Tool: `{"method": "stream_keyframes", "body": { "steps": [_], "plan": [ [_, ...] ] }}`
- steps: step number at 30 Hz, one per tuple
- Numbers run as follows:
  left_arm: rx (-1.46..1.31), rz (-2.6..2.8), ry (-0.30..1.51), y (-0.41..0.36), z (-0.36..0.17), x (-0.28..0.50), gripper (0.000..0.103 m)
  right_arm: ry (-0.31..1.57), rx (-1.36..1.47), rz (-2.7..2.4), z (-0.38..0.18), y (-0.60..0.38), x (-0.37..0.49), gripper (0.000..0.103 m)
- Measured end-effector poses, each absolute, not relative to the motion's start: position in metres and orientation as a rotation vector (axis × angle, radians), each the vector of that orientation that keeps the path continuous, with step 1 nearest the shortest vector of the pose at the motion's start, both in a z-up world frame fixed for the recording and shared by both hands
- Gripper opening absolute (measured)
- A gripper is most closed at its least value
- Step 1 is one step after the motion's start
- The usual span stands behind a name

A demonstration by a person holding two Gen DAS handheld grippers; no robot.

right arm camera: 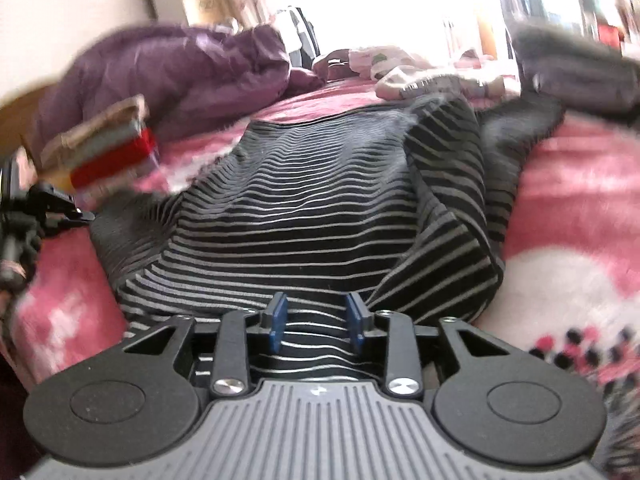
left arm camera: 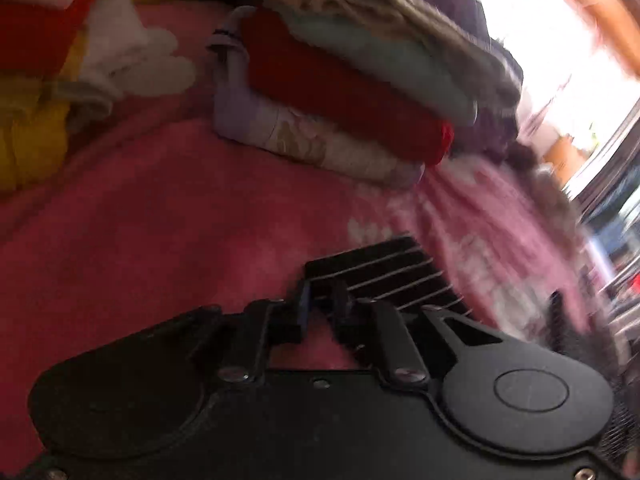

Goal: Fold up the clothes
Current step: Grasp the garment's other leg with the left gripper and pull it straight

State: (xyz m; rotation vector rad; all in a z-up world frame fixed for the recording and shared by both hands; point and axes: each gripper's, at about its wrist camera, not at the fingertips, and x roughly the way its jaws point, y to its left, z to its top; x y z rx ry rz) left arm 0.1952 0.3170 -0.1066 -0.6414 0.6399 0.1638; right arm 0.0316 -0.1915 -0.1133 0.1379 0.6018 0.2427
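Striped shirt [right arm camera: 320,216] lies rumpled on the bed [right arm camera: 560,216]. My right gripper [right arm camera: 316,320] straddles its hem, parted, pinching nothing; my left gripper [left arm camera: 320,300], narrowly apart, looks empty. Closing carelessly could bunch both layers.

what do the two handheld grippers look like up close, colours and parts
Both are matte black. The right gripper has blue pads on its fingers, black linkage bars with silver screws, two round discs and a grey ribbed body. The left gripper, blurred, shows the same black linkages, silver screws, a disc and a blue pad.
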Motion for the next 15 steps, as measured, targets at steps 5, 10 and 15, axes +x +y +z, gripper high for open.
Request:
{"method": "stream_keyframes", "body": {
  "steps": [5, 10, 15],
  "plan": [
    [-0.712, 0.146, 0.616, 0.323, -0.108, 0.191, 0.038, 0.483, -0.189, 0.383, -0.09, -0.125, 0.003, 0.05],
    [-0.642, 0.139, 0.621, 0.313, -0.108, 0.194, 0.032, 0.4, -0.537, 0.56, -0.095, -0.037, -0.001, 0.051],
    [-0.559, 0.164, 0.596, 0.306, -0.108, 0.196, 0.004, 0.379, -0.782, 0.581, -0.112, 0.012, 0.014, 0.048]
  ]
}}
